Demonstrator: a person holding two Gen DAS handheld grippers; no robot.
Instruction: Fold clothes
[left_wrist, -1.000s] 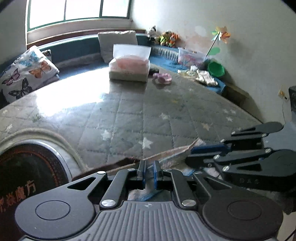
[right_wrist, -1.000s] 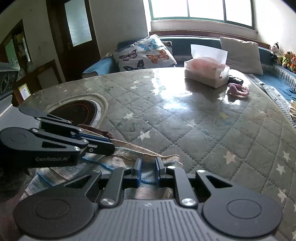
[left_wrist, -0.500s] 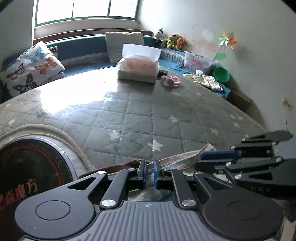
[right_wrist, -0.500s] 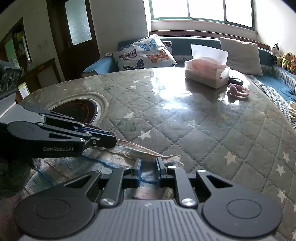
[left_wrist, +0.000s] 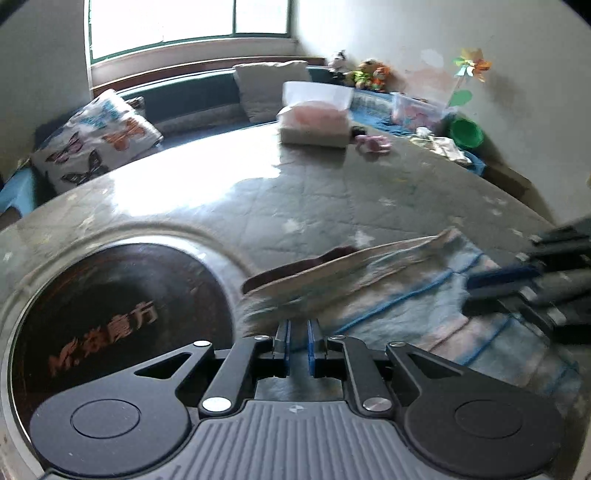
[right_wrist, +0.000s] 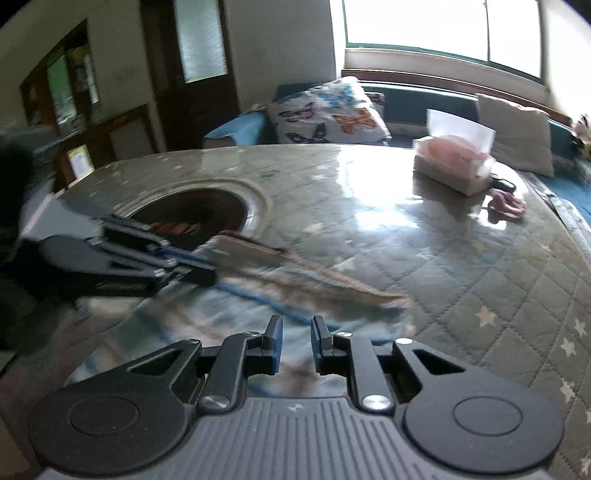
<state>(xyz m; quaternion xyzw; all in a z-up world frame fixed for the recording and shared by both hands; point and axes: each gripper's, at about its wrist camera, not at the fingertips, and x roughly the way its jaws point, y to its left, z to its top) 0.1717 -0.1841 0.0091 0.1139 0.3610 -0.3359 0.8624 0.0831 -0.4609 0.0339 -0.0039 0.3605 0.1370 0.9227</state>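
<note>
A striped garment (left_wrist: 388, 295), pale blue and pink with a brown inner edge, lies folded on the quilted table cover (left_wrist: 314, 206). My left gripper (left_wrist: 297, 328) is shut on the garment's near edge, with only a narrow slit between its blue pads. In the right wrist view that left gripper (right_wrist: 199, 275) sits at the garment's left corner (right_wrist: 258, 306). My right gripper (right_wrist: 297, 332) hovers over the near right part of the garment. Its jaws are opening and its pads stand clear of the cloth below. It shows blurred at the right edge of the left wrist view (left_wrist: 474, 290).
A round dark inset (left_wrist: 110, 314) with orange lettering lies in the table left of the garment. A tissue box (left_wrist: 314, 123) and a small pink item (left_wrist: 373, 142) sit at the far side. Beyond the table are a butterfly cushion (left_wrist: 96, 147) and a green bowl (left_wrist: 467, 133).
The two grippers have drawn apart, the left toward the round inset. The garment now lies spread wider between them. The right jaws have widened off the cloth.
</note>
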